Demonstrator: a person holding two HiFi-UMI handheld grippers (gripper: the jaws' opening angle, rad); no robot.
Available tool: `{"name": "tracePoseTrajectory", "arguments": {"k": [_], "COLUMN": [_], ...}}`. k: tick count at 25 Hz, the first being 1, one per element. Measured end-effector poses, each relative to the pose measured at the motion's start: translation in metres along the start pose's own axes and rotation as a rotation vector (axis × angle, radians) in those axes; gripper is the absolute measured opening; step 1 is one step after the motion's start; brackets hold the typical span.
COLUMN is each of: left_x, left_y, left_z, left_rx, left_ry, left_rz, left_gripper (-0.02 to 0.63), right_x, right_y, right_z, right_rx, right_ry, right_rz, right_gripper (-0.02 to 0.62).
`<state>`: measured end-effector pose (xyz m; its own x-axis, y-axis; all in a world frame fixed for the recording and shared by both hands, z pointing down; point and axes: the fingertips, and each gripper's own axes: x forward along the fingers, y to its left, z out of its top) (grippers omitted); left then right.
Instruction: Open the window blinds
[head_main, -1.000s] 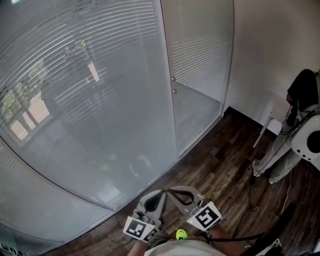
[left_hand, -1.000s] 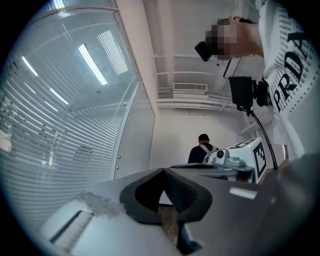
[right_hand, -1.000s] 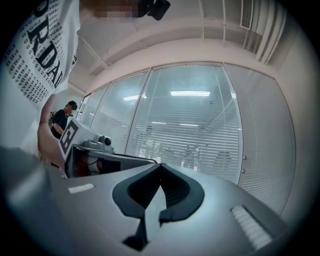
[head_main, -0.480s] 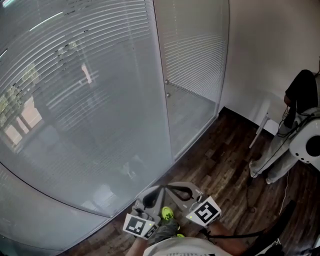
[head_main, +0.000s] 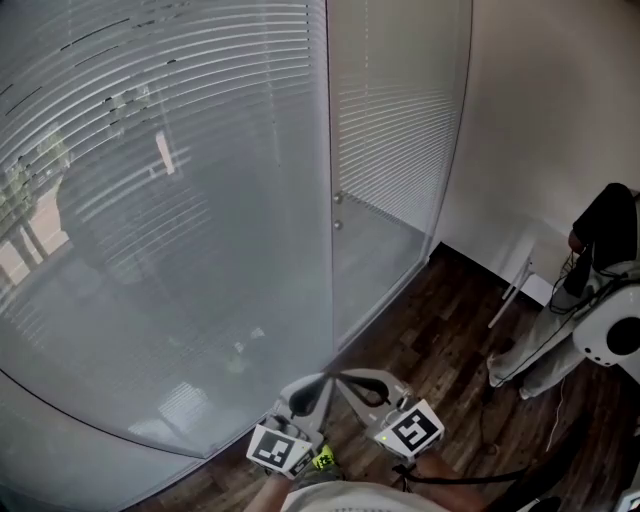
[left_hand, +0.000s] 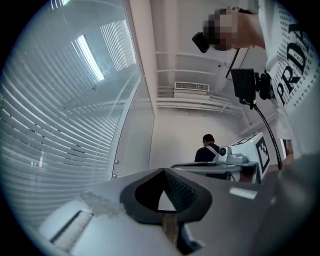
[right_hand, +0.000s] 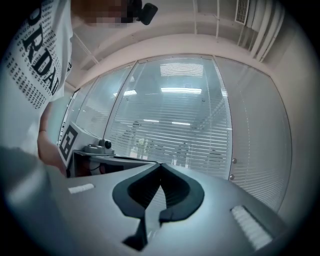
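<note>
White horizontal window blinds (head_main: 200, 90) hang behind a glass wall, their slats lying nearly flat against the glass. Two small round knobs (head_main: 338, 198) sit on the frame between the panels. Both grippers are low in the head view, close to my body and well short of the glass. The left gripper (head_main: 322, 381) and the right gripper (head_main: 341, 378) are shut, tips nearly touching each other. In the left gripper view the left gripper (left_hand: 162, 170) holds nothing, blinds (left_hand: 50, 125) at left. The right gripper (right_hand: 160, 164) is empty too, blinds (right_hand: 185, 135) ahead.
Dark wooden floor (head_main: 440, 330) runs along the glass to a white wall (head_main: 540, 120). At the right stand a person in a dark top (head_main: 605, 215) and a white machine (head_main: 605, 340). A cable (head_main: 480, 415) trails over the floor.
The head view has swung so the glass frame stands more upright and nearer the centre. Both grippers stay low at the bottom edge, shut and side by side.
</note>
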<state>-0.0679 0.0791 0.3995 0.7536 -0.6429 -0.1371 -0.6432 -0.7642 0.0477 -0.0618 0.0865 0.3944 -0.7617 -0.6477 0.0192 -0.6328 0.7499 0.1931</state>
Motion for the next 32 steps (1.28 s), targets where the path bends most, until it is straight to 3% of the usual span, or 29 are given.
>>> {"name": "tracePoseTrajectory", "arguments": {"k": [18, 25, 28, 32], "left_x": [0.063, 0.088, 0.095, 0.106], "left_y": [0.127, 0.149, 0.153, 0.165], "left_z": [0.002, 0.015, 0.023, 0.013], "left_rx": [-0.024, -0.006, -0.015, -0.03], "left_ry": [-0.058, -0.057, -0.097, -0.085], "left_rz": [-0.015, -0.036, -0.029, -0.008], "left_gripper": [-0.009, -0.009, -0.009, -0.009], "right_x": [0.117, 0.136, 0.14, 0.149], "right_y": [-0.08, -0.111, -0.117, -0.129], "right_z": [-0.02, -0.006, -0.005, -0.016], "right_rx": [-0.027, -0.056, -0.067, -0.046], "right_ry": [0.017, 0.01, 0.0, 0.008], "right_rz": [-0.025, -0.072, -0.079, -0.067], "right_gripper": [0.006, 0.006, 0.006, 0.006]}}
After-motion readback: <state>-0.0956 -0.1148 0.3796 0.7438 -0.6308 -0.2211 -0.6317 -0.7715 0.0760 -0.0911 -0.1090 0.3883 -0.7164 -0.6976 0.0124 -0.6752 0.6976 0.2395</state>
